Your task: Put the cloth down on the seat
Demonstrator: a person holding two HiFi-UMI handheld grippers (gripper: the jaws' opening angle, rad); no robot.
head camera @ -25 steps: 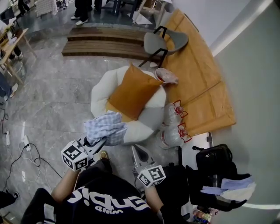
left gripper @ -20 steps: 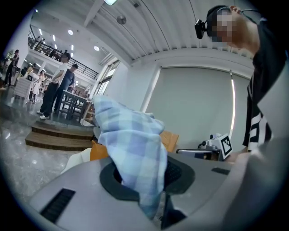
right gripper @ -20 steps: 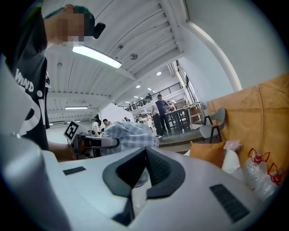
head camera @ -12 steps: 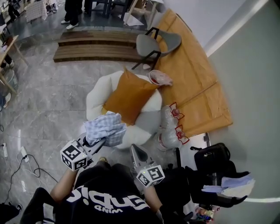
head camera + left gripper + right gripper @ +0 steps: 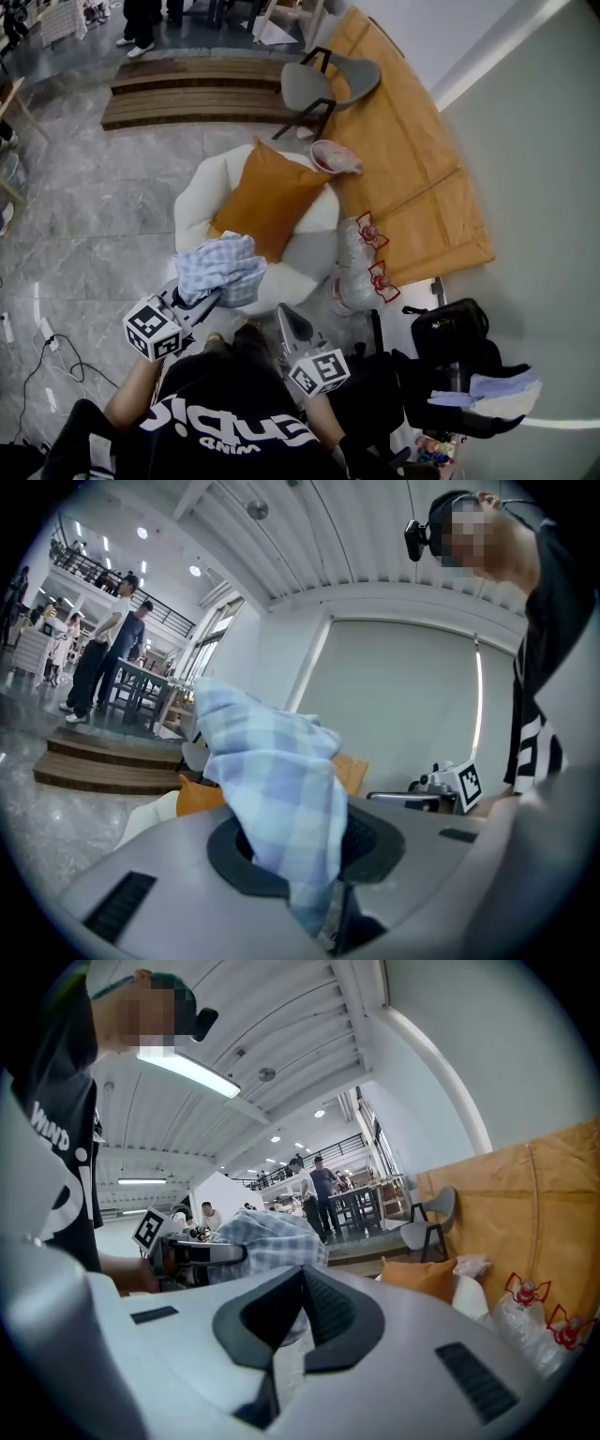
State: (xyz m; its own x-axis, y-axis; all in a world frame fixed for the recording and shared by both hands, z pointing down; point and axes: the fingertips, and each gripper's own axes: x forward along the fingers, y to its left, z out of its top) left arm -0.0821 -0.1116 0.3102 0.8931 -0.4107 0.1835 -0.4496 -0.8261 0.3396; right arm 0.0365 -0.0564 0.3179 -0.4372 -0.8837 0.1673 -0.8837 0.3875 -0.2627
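Note:
A blue-and-white checked cloth [image 5: 221, 266] hangs bunched from my left gripper [image 5: 208, 298], whose jaws are shut on it. It is over the near edge of the round white seat [image 5: 200, 198], which carries an orange cushion [image 5: 272, 197]. In the left gripper view the cloth [image 5: 272, 780] rises out of the pads and fills the middle of my left gripper [image 5: 295, 841]. My right gripper [image 5: 284, 317] hovers to the right, just short of the seat, shut with nothing in it. The right gripper view shows its pads meeting at the tip [image 5: 302, 1312], with the cloth [image 5: 267, 1237] beyond them.
Two clear plastic bags with red ties [image 5: 361, 267] lean against the seat's right side. Brown sheeting [image 5: 412, 159] covers the floor to the right. A grey chair [image 5: 328, 82] and wooden steps [image 5: 187, 94] stand behind the seat. A black bag [image 5: 450, 333] lies at right.
The left gripper keeps its hold on the cloth. The seat and the floor have slid slightly left in the head view; both grippers stay almost where they were.

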